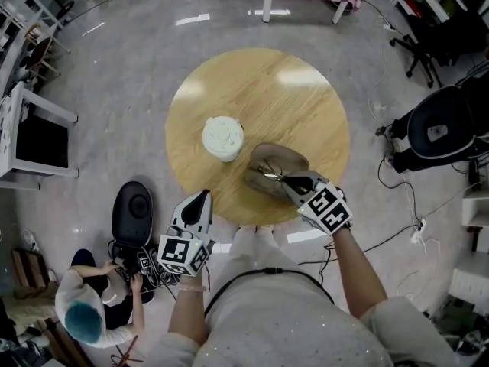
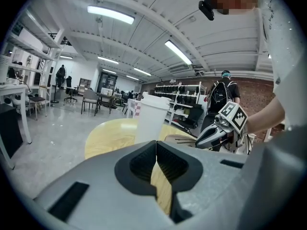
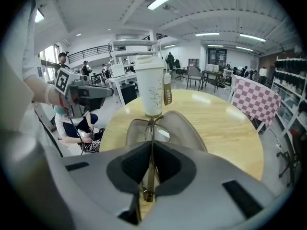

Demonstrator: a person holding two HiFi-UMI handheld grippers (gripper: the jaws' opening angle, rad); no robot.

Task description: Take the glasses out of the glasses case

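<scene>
1. The glasses (image 3: 154, 128) lie in the open glasses case (image 1: 279, 163), just right of the head view's centre.
2. The right gripper (image 1: 294, 183) reaches in from lower right; its fingers (image 3: 132, 166) are nearly closed, pinching the thin metal frame.
3. A white lidded cup (image 1: 222, 138) stands left of the case on the round bench (image 1: 306, 98).
4. The left gripper (image 1: 200, 201) hangs at the bench's lower edge, its fingers (image 2: 144, 164) together and empty.

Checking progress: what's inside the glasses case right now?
The glasses lie in the open glasses case, their frame pinched by the right gripper. The case's near end is hidden behind the jaws.
</scene>
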